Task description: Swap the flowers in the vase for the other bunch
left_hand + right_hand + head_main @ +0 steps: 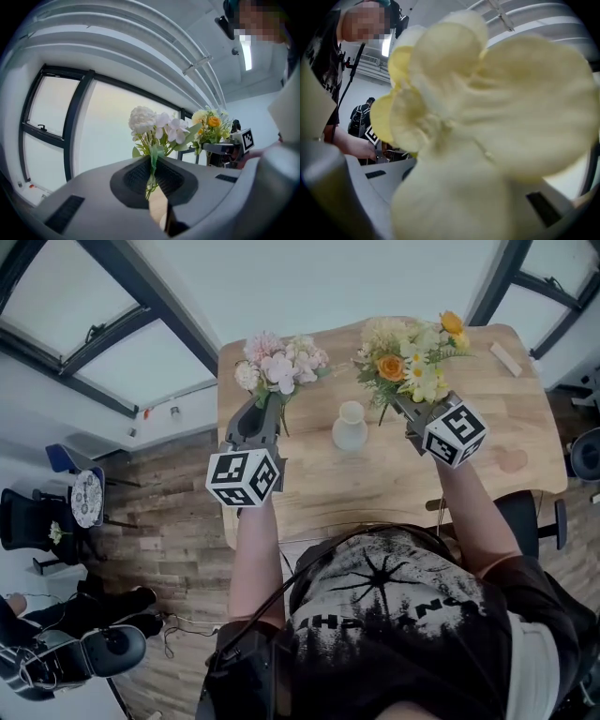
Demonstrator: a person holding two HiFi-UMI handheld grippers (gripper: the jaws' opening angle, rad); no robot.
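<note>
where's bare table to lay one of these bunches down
Bare wood lies on the table between the vase and the near edge, and right of the right gripper toward the small block. It is crowded on the far side, where the pink bunch in the left gripper and the yellow bunch flank the vase.

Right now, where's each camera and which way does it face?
Head view: on the head, steeply down at table, vase, pink bunch, yellow bunch; shows forearms, torso.
Left gripper view: on left gripper, level along jaws shut on pink bunch, toward windows; shows right hand.
Right gripper view: on right gripper, yellow bunch fills it; shows left arm, shirt.
Shared: each gripper view catches the other gripper's cube.
</note>
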